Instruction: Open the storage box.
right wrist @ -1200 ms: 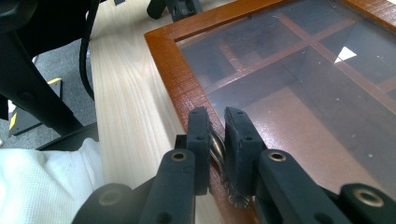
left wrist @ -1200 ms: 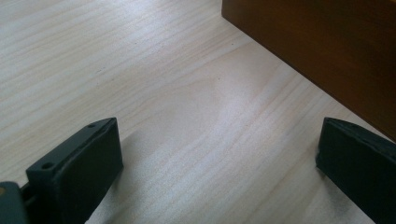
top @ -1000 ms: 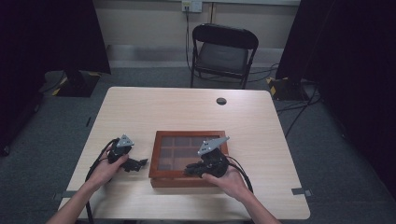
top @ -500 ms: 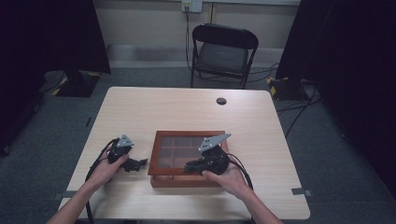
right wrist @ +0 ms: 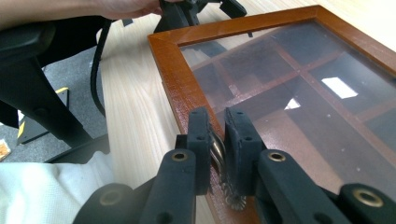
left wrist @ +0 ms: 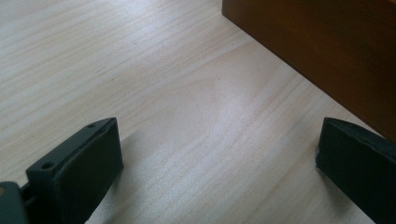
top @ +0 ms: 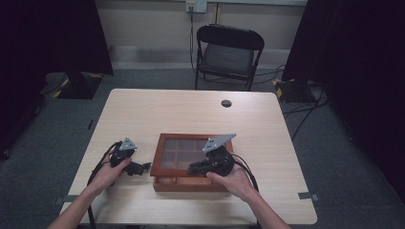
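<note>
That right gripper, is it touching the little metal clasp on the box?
Touching: the right gripper view shows the right gripper clamped on the clasp.

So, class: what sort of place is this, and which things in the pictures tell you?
Probably a recording lab or studio, not a home: black curtains on both sides, a lone table on grey carpet, a folding chair, and cables running across the floor.

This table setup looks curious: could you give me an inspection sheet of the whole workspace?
Surface: pale wooden table.
Job's things: wooden box with glass lid, compartments inside; small metal clasp at its front edge.
Clutter: small dark round thing near the far edge.
Grippers: right tool shut on the clasp; left tool open over bare table beside the box.
Cables: black cable trails from the left tool.
Surroundings: folding chair, dark curtains.
</note>
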Demonstrator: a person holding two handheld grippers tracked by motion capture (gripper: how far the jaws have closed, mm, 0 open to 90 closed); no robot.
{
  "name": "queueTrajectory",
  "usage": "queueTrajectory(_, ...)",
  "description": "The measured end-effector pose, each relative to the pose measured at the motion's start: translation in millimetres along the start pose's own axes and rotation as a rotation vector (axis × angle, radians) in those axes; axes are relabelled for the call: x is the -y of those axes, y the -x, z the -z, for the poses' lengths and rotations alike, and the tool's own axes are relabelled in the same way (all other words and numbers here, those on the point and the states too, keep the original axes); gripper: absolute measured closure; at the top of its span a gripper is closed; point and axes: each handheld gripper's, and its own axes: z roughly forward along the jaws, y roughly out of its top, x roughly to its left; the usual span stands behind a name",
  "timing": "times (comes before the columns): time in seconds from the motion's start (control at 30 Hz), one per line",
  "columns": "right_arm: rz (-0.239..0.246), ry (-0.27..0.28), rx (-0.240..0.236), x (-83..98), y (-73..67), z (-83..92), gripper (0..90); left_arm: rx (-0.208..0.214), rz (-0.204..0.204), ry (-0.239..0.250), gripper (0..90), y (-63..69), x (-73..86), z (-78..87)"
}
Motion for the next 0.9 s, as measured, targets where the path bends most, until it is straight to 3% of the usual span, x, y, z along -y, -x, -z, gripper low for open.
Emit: queueTrajectory(0.9,0.007,0.050,0.011,-20.4,0.4,12.7,82.3,-0.001,-0.001,0.001,0.0,0.0,0.0,0.0)
